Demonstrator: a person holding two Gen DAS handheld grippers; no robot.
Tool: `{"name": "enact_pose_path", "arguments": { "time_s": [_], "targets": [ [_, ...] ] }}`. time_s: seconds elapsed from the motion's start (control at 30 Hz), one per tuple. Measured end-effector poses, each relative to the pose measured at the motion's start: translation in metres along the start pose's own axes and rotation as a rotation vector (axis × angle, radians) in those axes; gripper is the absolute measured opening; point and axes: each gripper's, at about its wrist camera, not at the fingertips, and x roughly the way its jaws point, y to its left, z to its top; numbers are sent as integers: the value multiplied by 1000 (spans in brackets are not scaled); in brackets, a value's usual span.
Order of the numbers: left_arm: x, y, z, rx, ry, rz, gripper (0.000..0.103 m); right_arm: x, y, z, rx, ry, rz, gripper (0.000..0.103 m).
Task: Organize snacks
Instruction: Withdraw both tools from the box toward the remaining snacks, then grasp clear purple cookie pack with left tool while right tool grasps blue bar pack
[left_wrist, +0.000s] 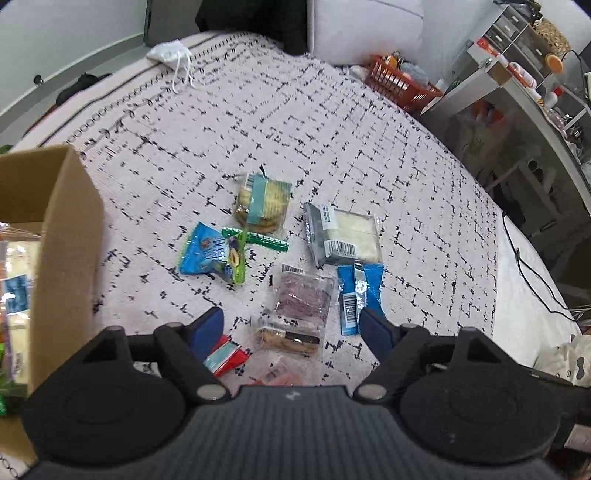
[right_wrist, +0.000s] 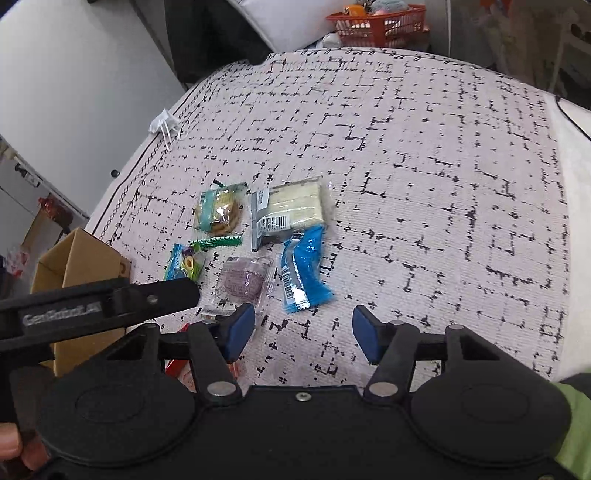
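**Both grippers spread above the snack pile**

Fingers first: the left gripper (left_wrist: 291, 326) hangs with its blue pads apart, nothing between them, and the right gripper (right_wrist: 303, 334) likewise gapes over bare patterned bedspread (right_wrist: 424, 177). Straight ahead of the left pads lies the clear packet of purple biscuits (left_wrist: 301, 297), its long axis running away from them. Right's nearest target, I'd say, is the bright blue foil wrapper (right_wrist: 303, 273), just ahead-left. The brown cardboard box (left_wrist: 66, 236) waits at left.
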Motion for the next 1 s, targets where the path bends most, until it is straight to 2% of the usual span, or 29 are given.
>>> {"name": "enact_pose_path", "arguments": {
  "time_s": [0.27,0.67,0.8,1.0],
  "targets": [
    [36,4,12,-20,59,-41,66,22,-2,6,4,14,-22,56],
    [69,2,22,-8,104,-72,64,48,9,11,-60,30,-73,56],
    [76,3,22,-8,112,-67,59,52,10,10,-83,19,-88,55],
    [77,6,21,-17,103,-61,46,55,10,10,-95,6,-107,45]
  ]
}}
